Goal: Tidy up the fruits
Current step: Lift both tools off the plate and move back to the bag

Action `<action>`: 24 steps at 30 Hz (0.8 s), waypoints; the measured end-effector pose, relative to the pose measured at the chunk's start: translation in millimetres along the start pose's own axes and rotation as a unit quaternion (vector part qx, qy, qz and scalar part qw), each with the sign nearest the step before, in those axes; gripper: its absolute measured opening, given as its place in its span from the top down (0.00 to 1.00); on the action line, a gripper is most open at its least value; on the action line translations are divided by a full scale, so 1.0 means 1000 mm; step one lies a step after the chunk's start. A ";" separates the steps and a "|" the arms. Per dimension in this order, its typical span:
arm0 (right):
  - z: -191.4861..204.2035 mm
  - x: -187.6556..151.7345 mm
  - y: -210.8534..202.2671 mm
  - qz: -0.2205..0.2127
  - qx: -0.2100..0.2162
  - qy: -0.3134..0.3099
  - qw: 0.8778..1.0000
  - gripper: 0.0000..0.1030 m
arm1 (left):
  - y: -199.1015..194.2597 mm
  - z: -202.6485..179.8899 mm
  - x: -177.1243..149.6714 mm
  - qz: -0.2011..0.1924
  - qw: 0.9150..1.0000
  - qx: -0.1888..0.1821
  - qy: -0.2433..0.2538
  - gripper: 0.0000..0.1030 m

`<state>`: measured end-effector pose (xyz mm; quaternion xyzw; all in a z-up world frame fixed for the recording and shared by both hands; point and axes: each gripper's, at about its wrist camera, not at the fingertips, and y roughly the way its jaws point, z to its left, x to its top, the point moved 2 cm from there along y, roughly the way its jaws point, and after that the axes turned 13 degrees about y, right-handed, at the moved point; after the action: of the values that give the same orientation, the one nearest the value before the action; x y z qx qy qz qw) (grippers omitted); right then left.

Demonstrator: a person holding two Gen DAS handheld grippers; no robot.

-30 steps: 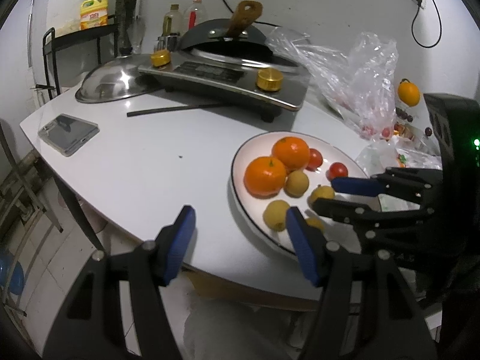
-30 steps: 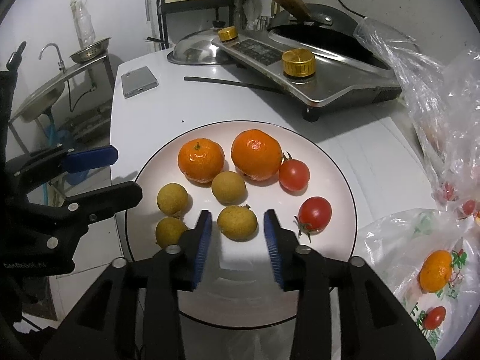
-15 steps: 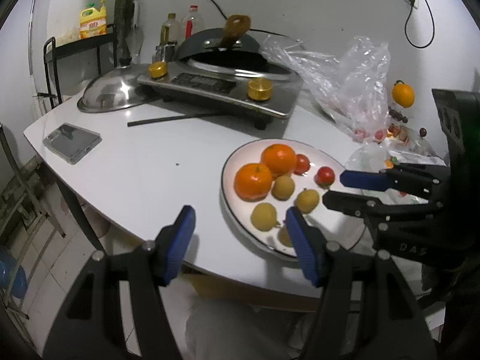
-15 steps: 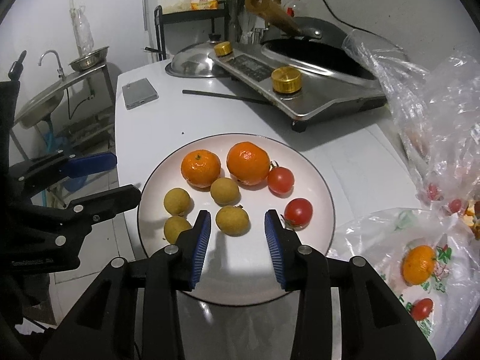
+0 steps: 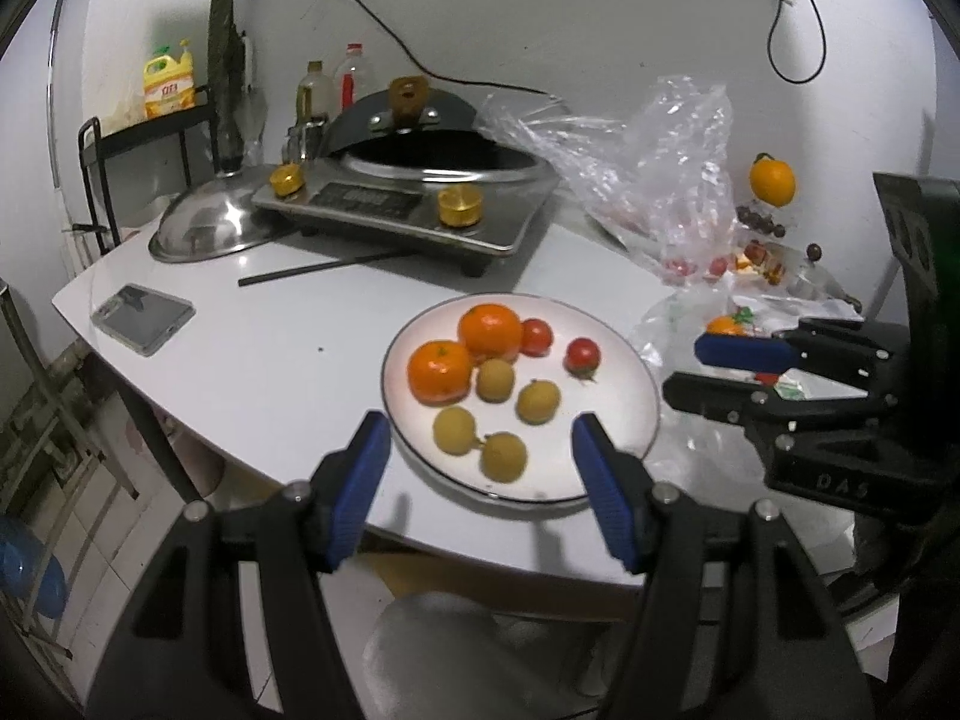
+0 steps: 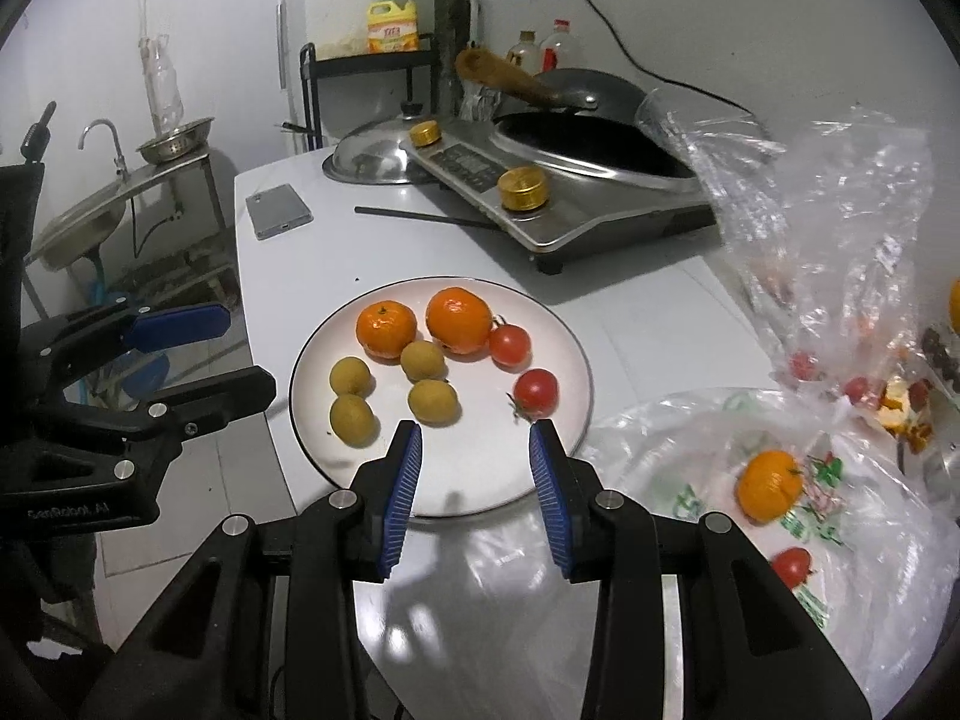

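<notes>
A white plate (image 6: 564,354) (image 5: 630,384) near the table's front edge holds two oranges (image 6: 459,320) (image 5: 489,331), two small tomatoes (image 6: 535,391) (image 5: 583,353) and several yellow-brown longans (image 6: 433,401) (image 5: 538,401). My right gripper (image 6: 475,450) hovers above the plate's near rim, open, with nothing between its blue pads. My left gripper (image 5: 480,438) hangs over the plate's near side, open and empty. An orange (image 6: 769,483) and a tomato (image 6: 792,564) lie on a printed plastic bag to the right.
A stove with a wok (image 6: 576,180) (image 5: 420,198) stands at the back, with a steel lid (image 5: 210,228), a phone (image 5: 144,318) and a black chopstick (image 5: 324,267) near it. Crumpled clear bags (image 6: 840,228) with fruit scraps fill the right. A sink (image 6: 78,222) is far left.
Both grippers have drawn back and risen from the plate, so it looks smaller and farther. The longan that lay between the right gripper's pads now lies beyond them. Fruit has not moved.
</notes>
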<state>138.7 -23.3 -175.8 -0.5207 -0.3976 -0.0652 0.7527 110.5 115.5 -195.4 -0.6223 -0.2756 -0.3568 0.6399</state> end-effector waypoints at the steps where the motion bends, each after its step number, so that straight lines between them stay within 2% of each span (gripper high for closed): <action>1: -0.002 -0.001 -0.003 -0.002 -0.001 0.001 1.000 0.61 | -0.001 -0.003 0.001 0.000 1.000 0.000 0.001 0.38; 12: -0.036 -0.016 -0.039 -0.020 -0.016 0.023 0.999 0.61 | -0.013 -0.047 0.015 -0.008 0.999 -0.008 0.033 0.38; 24: -0.083 -0.033 -0.064 -0.033 -0.036 0.057 0.997 0.61 | 0.000 -0.102 0.038 -0.009 0.996 -0.040 0.077 0.38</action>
<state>127.6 -132.5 -162.8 -0.5291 -0.3689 -0.1337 0.7524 123.7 9.5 -173.1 -0.6154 -0.2165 -0.4202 0.6307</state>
